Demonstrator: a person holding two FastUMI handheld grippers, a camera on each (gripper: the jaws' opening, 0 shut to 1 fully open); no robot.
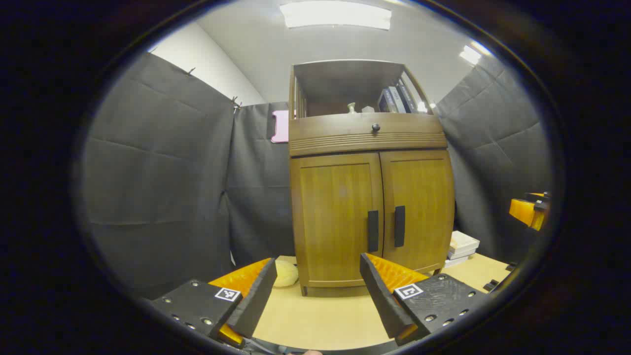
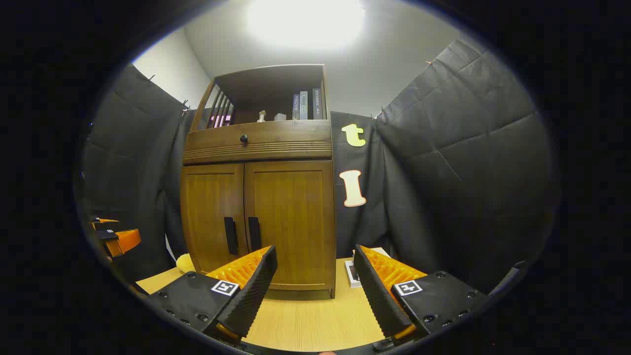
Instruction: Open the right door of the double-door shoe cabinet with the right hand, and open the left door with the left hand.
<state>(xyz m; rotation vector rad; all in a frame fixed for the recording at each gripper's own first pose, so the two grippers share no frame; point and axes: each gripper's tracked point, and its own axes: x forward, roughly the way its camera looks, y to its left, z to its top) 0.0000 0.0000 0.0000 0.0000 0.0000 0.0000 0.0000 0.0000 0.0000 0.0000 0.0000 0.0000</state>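
A wooden shoe cabinet (image 1: 369, 197) (image 2: 261, 207) stands on the light wood table with both doors closed. The left door (image 1: 337, 217) (image 2: 212, 217) and right door (image 1: 419, 207) (image 2: 293, 222) each carry a black vertical handle (image 1: 373, 230) (image 1: 399, 226) (image 2: 230, 235) (image 2: 254, 233) near the middle seam. My left gripper (image 1: 315, 276) is open, well short of the cabinet, with nothing between its fingers. My right gripper (image 2: 315, 268) is open too, off the cabinet's right front corner. The right gripper (image 1: 530, 211) shows at the left gripper view's right edge; the left gripper (image 2: 116, 236) shows at the right gripper view's left edge.
Above the doors are a drawer with a round knob (image 1: 375, 127) (image 2: 243, 139) and an open shelf with books (image 1: 394, 98) (image 2: 305, 105). A pale yellow soft object (image 1: 286, 273) lies left of the cabinet; stacked white boxes (image 1: 461, 246) (image 2: 352, 273) lie to its right. Black cloth walls surround.
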